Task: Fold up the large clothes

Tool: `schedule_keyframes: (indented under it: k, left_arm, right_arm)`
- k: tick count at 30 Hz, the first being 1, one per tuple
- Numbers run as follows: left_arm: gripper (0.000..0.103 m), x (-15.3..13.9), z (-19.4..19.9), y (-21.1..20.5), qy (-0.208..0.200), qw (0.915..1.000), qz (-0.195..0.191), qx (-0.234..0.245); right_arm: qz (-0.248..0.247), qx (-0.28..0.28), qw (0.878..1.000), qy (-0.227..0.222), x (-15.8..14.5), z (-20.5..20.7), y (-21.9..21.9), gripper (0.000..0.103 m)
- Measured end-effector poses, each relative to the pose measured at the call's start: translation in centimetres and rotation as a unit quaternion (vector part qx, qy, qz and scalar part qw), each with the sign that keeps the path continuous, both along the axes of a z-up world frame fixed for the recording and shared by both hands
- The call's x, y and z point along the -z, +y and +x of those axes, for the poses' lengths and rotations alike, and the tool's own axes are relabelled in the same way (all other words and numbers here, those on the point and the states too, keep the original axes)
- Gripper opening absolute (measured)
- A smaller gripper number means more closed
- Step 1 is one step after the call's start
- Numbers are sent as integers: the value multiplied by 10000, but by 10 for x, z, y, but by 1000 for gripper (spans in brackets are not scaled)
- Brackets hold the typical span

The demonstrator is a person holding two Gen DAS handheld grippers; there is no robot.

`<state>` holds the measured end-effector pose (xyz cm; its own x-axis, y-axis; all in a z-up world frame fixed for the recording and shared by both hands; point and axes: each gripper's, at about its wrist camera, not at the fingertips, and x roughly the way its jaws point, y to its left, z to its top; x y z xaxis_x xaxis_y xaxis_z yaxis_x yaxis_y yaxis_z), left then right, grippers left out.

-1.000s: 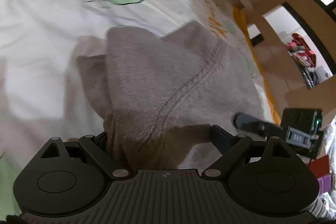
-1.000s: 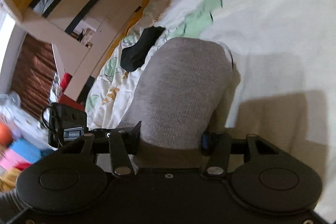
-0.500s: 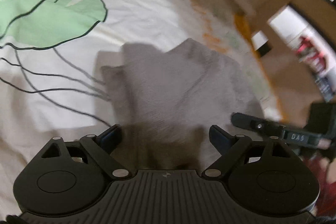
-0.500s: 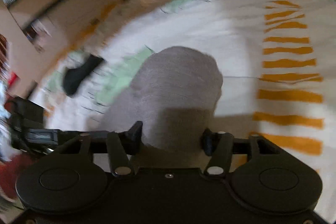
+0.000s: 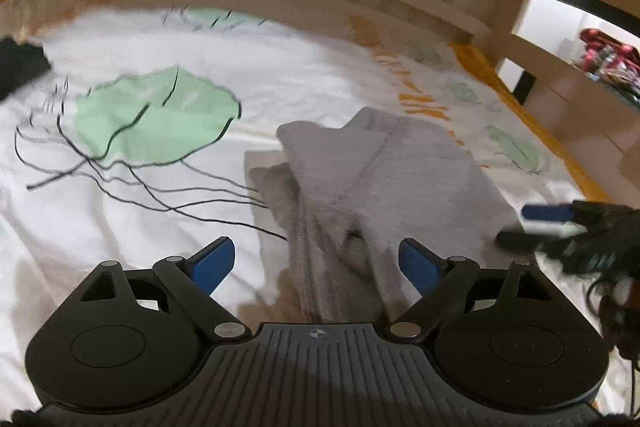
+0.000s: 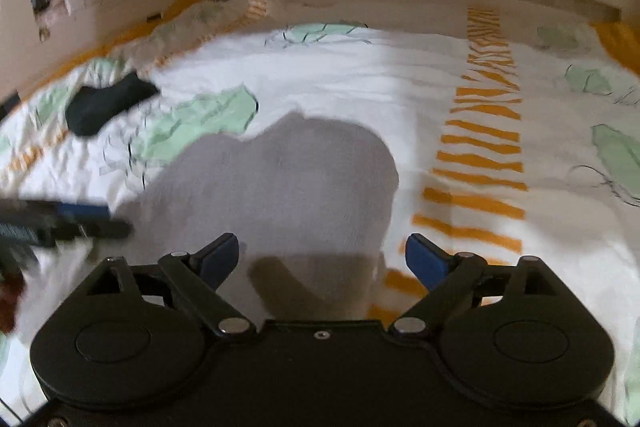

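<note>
Folded grey knit garment (image 5: pixel 380 179), soft layered edges, rumpled printed bedsheet (image 5: pixel 280 83)

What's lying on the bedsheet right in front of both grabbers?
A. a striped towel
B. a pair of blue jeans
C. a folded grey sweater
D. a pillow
C. A folded grey knit sweater lies on the leaf-print bedsheet, seen also from the right wrist; neither gripper's pads touch it.

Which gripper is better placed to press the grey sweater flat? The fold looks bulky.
Probably left: the left gripper faces the sweater where its stacked edges bulge. The opening right gripper faces a smooth part.
</note>
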<state>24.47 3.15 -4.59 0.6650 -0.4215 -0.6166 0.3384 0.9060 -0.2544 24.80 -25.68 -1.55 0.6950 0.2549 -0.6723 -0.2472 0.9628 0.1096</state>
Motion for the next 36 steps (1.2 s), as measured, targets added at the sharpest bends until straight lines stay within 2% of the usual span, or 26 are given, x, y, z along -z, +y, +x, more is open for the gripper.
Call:
schedule_keyframes:
  k: [4,7,9,11,15,17,19,25,28,33,36]
  left_arm:
    - [90,8,-1,-13,-26,9991,429,57]
    - [91,25,9,-8,249,9958,798,-373]
    - [92,35,15,4,535,9954,597,-534]
    - [92,34,13,7,598,9948,573,-588]
    - [90,12,-5,4,314,9956,657,-588]
    - [90,-2,-19,4,119,9961,614,-628]
    - [90,-17,-35,4,-77,9960,553,-696]
    - [90,-54,-83,-9,-363,9936,501,-949]
    - [90,-64,-104,-24,-429,9896,808,-1106]
    - [90,-71,-133,-52,-487,9762,1574,-1407]
    - [90,-69,-144,-58,-470,9792,1545,-1229]
  right_arm:
    - [-412,-200,9985,293,24,-21,23,91]
    - [-464,-327,9975,415,39,-38,37,94]
    - [-417,-257,9980,405,38,-45,39,95]
    - [-359,-233,9978,514,34,-49,38,95]
    - [-526,-329,9970,465,21,-63,36,95]
    - [-358,-233,9984,381,9,-72,34,95]
    - [-182,-56,9994,287,-5,-79,29,103]
    - [412,454,9981,24,-46,-103,10,102]
    - [496,568,9972,-35,-55,-115,7,102]
    - [301,788,9963,-175,-58,-137,8,102]
    - [397,854,9954,-156,-55,-147,4,102]
